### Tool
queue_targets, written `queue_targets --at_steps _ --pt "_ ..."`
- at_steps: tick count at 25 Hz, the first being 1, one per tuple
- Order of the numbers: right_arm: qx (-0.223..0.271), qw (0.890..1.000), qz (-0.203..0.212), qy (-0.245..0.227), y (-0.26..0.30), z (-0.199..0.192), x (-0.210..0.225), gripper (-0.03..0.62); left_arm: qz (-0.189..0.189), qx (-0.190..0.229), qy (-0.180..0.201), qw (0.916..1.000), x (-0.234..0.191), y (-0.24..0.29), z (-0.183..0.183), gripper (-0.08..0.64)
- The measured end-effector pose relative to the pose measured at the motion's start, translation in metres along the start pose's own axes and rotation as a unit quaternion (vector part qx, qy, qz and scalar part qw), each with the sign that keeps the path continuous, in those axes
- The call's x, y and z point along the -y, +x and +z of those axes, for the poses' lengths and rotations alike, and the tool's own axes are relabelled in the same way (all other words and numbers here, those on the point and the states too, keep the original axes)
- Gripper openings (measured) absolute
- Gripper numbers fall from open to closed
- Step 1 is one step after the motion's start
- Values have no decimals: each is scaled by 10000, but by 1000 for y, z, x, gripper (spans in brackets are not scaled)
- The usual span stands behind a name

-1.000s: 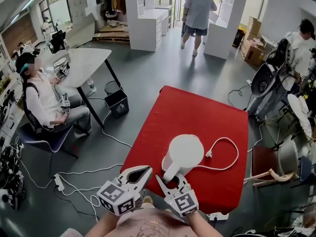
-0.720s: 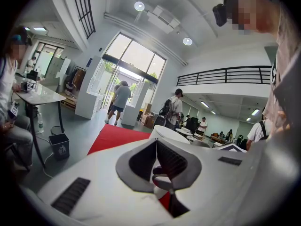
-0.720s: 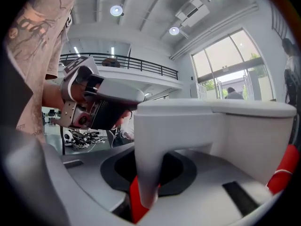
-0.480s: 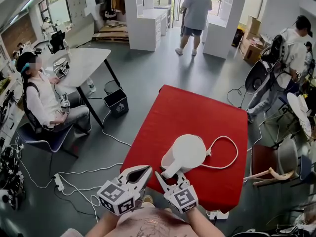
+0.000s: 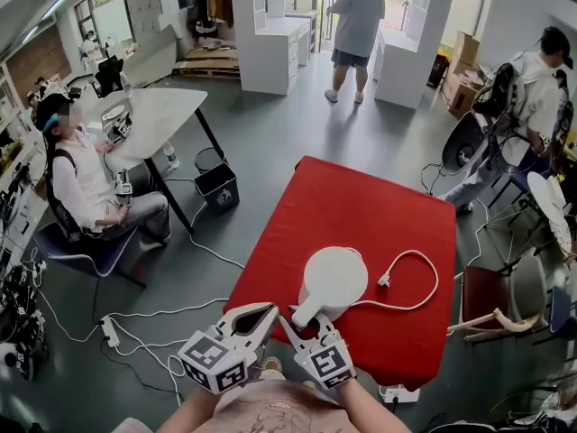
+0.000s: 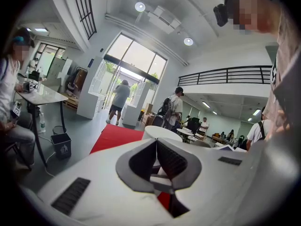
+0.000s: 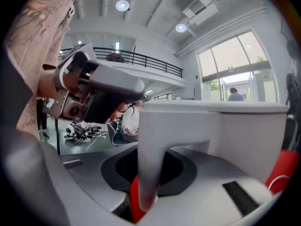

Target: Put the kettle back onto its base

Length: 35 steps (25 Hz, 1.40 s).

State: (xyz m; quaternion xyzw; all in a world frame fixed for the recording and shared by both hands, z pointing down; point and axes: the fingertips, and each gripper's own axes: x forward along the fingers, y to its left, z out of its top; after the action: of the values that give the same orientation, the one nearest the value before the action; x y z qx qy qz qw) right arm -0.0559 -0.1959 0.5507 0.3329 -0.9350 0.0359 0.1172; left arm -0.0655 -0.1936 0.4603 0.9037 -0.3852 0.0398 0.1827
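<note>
The kettle [image 5: 332, 278] stands on the red table [image 5: 361, 197], toward the table's 6 o'clock edge. It is white and seen from above, lid uppermost, with its handle [image 7: 149, 159] pointing to 7 o'clock. The right gripper [image 5: 306, 325] reaches in from 6 o'clock and is clamped on that handle. In the right gripper view the white bar of the handle stands between the two jaws with the pads against it, and red shows below it. The kettle's body fills the right half of that view.

A white cord [image 5: 425, 282] leaves the kettle's foot at 3 o'clock and loops out and back. It ends in a plug [image 5: 382, 280] lying on the red just beside the kettle. The base cannot be made out, because the kettle's body covers whatever is beneath it.

The left gripper [image 5: 261, 317] sits just beside the right one, at its 9 o'clock, at the table's near edge. Its jaws are closed, tips meeting. In the left gripper view the kettle's lid and the red table show beyond the tips at 12 o'clock.

At the table's 9 o'clock a seated person [image 5: 86, 183] is at a grey desk [image 5: 153, 115], with a bin [image 5: 215, 186] between desk and table. Another person [image 5: 359, 25] stands at 12 o'clock.
</note>
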Motion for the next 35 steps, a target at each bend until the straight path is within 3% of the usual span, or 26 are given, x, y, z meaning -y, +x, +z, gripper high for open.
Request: queue_targets --at_steps 16,22,35 --pt "52 9998 78 172 0 -2 5 95 31 21 -51 10000 -2 -4 -2 -12" --pt "-55 9996 118 265 0 -1 0 207 13 16 -89 10000 -2 -9 -2 -12" --pt "-243 9995 52 213 -14 -7 8 199 -44 20 -56 10000 8 -10 -4 -12"
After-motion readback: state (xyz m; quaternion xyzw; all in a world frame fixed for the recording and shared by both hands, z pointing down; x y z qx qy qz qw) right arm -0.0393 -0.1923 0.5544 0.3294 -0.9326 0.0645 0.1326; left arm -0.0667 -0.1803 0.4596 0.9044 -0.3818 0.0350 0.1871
